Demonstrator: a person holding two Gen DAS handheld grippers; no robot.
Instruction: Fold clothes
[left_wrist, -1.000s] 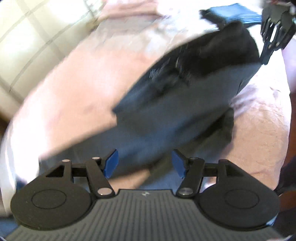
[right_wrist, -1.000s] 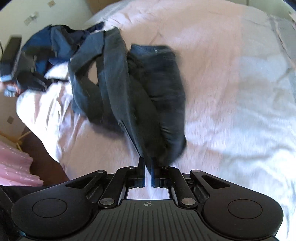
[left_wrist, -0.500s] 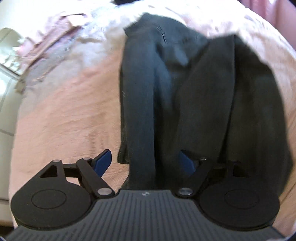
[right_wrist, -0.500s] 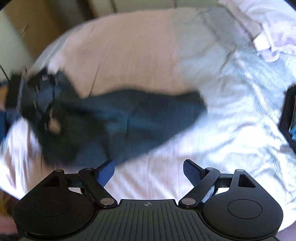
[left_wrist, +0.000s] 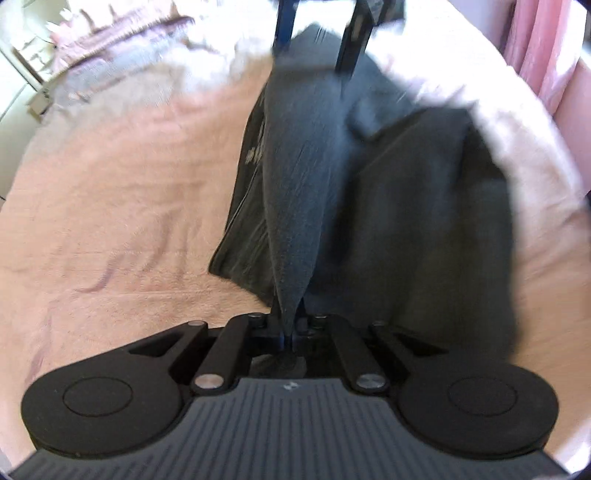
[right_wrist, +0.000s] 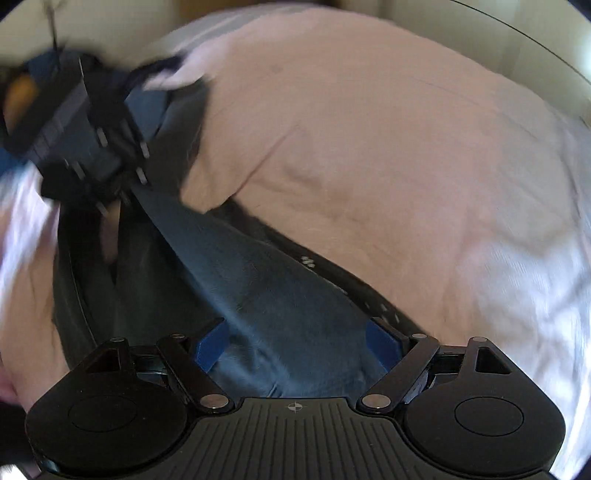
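The dark jeans (left_wrist: 406, 206) lie on the pink bed (left_wrist: 122, 206). The left gripper (left_wrist: 290, 325) has just pinched its fingers shut on one end. A tight ridge of cloth runs straight to the right gripper (right_wrist: 299, 347), whose fingers stand wide apart with cloth between them, not pinching it.

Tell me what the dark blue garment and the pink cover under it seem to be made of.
Dark blue garment: probably denim, matte, with a faded weave and a stitched edge; blur leaves it open.
Pink cover: soft woven cloth, perhaps cotton, matte, finely ribbed and creased.
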